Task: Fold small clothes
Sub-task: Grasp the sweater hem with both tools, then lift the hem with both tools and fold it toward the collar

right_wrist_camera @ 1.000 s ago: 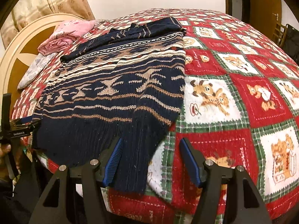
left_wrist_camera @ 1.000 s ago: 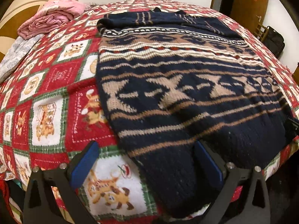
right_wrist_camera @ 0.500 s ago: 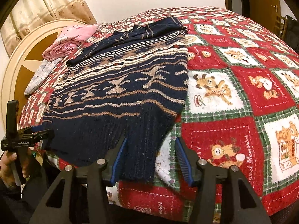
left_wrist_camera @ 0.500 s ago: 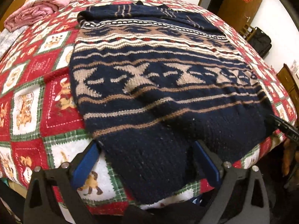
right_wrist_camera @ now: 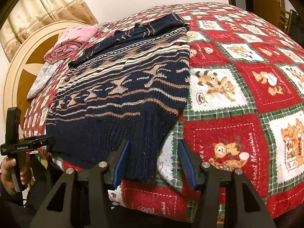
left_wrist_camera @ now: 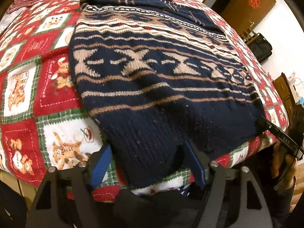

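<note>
A navy knitted sweater with tan and cream bands lies flat on the red quilted bed cover, its ribbed hem hanging over the near edge. My left gripper straddles the hem's left corner; its jaws are closing and the knit fills most of the gap. My right gripper straddles the sweater's right hem corner. Its left pad lies against the knit and its right pad is over the bed cover, with a gap left. Each view shows the other gripper at the far hem corner: the right gripper and the left gripper.
Folded pink clothes and a grey garment lie near the round headboard. A black bag and a wooden door stand beyond the bed's far side. The bed edge drops away just under both grippers.
The left gripper has tipped downward and shifted along the hem, and its jaws have narrowed around the corner. The right jaws narrowed slightly at first, then held still.
</note>
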